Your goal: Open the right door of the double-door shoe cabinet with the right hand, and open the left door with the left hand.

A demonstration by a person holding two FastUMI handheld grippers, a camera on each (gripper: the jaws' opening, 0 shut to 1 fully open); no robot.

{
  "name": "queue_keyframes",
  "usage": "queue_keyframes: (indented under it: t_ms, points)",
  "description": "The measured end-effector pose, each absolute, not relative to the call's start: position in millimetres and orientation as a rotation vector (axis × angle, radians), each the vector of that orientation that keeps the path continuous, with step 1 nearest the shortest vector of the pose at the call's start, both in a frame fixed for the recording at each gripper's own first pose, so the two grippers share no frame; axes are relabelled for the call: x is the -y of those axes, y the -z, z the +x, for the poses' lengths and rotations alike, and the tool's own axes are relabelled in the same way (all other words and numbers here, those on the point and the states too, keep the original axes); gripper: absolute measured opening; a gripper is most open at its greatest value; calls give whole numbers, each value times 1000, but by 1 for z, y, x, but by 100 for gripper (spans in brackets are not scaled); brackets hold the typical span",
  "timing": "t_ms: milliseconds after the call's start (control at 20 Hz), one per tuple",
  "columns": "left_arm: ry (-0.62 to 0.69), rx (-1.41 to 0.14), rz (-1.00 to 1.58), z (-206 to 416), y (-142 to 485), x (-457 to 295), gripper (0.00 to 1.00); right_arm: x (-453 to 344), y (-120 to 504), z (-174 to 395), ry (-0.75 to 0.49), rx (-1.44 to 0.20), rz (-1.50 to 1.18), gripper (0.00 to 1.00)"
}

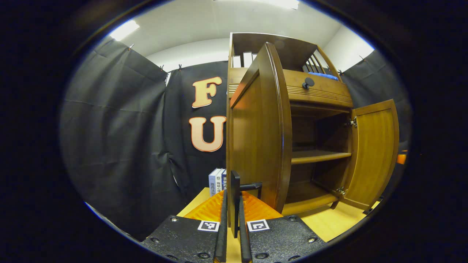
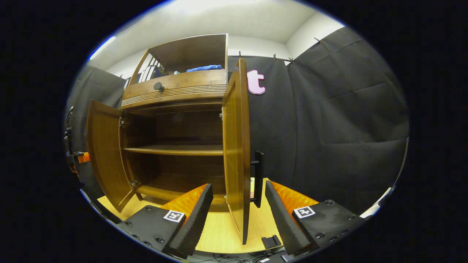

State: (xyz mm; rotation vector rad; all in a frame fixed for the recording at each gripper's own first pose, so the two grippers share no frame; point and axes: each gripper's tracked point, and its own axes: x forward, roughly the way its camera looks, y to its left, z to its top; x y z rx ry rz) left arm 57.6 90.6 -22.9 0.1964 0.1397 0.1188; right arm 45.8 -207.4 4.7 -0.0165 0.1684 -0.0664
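Both doors of the shoe cabinet (image 2: 175, 109) stand swung out, shelves bare inside. In the left gripper view the left tool (image 1: 233, 219) is pinched tight on the black bar handle (image 1: 234, 199) of the left door (image 1: 261, 124), fingers pressed on either side of it — door edge-on right in front of the lens, blocking part of the cabinet interior. The right door (image 1: 373, 153) shows beyond, wide open at the far side.

In the right gripper view the right tool (image 2: 239, 213) is spread wide, gripping nothing; the right door (image 2: 237, 146) sits edge-on between its fingers without touching either, its black handle (image 2: 258, 179) just beside the far-side finger.

Around: a row of books (image 1: 216, 180) on the light wood surface (image 1: 336, 223) next to the cabinet, a round knob (image 2: 158, 86) on the drawer front above the doors, a blue cloth (image 2: 204, 68) on the top shelf, a small black clip-like piece (image 2: 271, 241) at the surface's near edge.
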Motion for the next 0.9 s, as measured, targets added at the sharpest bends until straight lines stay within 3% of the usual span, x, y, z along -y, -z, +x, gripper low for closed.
queue_keyframes:
  t_ms: [50, 100, 150, 200, 250, 300, 350, 400, 450, 550, 600, 850, 900]
  points:
    - [-118, -140, 210, 56, 23, -106, 9, 208, -4, 45, 70, -169, -12, 83]
    - [-93, -134, 163, 62, 21, -111, 5, 210, -3, 45, 76, -171, -9, 93]
    - [-69, -143, 126, 49, 16, -116, 1, 211, -2, 45, 79, -174, -8, 93]
    - [-48, -134, 99, 57, 16, -116, 7, 212, -3, 46, 84, -175, -8, 93]
    - [-30, -139, 91, 57, 16, -119, 13, 213, -5, 46, 89, -173, -7, 83]
    - [-13, -134, 99, 57, 16, -121, 12, 215, -6, 47, 92, -171, -4, 83]
    - [10, -134, 111, 59, 16, -124, 12, 217, -7, 48, 97, -169, -5, 93]
    - [25, -132, 113, 61, 15, -132, 12, 219, -8, 49, 101, -170, -9, 88]
    - [48, -132, 101, 63, 15, -137, 12, 220, -8, 50, 104, -171, -14, 93]
    - [85, -127, 70, 65, 14, -151, 12, 221, -12, 52, 100, -167, -10, 93]
    - [103, -122, 48, 66, 13, -157, 18, 219, -12, 54, 94, -166, -3, 93]
    - [120, -139, 34, 50, 15, -167, 24, 215, -12, 57, 79, -163, 1, 93]
    - [112, -146, 36, 40, 18, -167, 29, 214, -11, 58, 74, -166, -4, 97]
